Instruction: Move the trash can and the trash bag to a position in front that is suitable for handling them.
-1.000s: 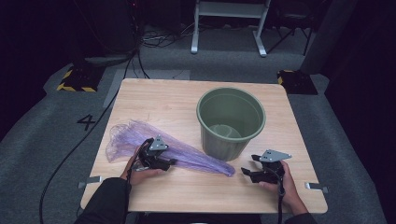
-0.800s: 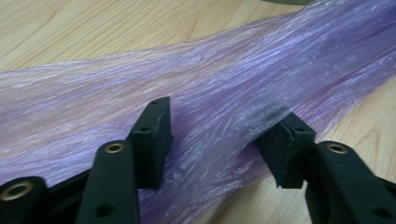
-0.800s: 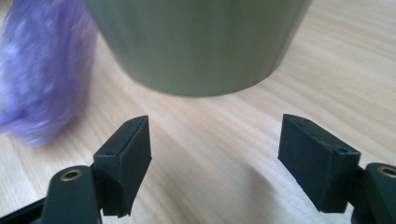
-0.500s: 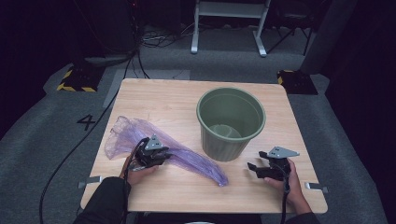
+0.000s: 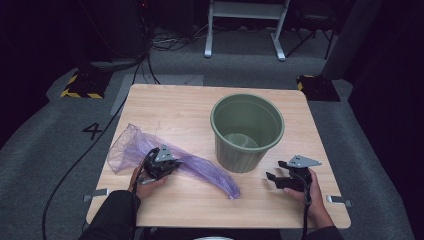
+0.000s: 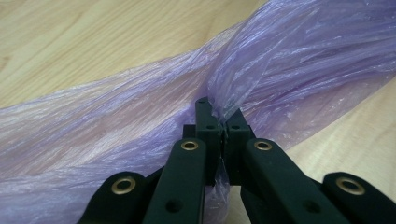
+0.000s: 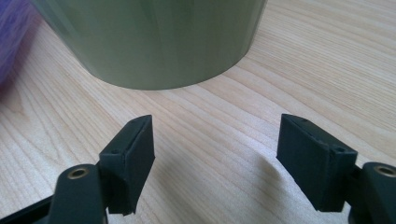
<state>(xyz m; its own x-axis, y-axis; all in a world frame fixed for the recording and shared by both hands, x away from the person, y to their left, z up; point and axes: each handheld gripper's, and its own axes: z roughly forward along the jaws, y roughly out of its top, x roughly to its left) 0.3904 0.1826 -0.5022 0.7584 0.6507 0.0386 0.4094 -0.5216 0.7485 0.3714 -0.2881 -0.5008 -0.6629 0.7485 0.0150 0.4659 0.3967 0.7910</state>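
Note:
A thin purple plastic bag lies stretched across the front left of the wooden table. My left gripper is shut on a pinch of that bag, its jaws closed together with the film squeezed between them. An upright green bucket stands at the middle right, hollow inside. My right gripper rests near the front right, just right of the bucket's base, open with nothing between its fingers.
The table's front edge is close to both hands. Bare wood lies behind the bag and right of the bucket. Black cables and a stand's legs sit on the grey floor beyond.
The bag has been pulled up and bunched, its left end lifted and its tail swung toward the front. The right gripper has shifted slightly right, away from the bag's tail.

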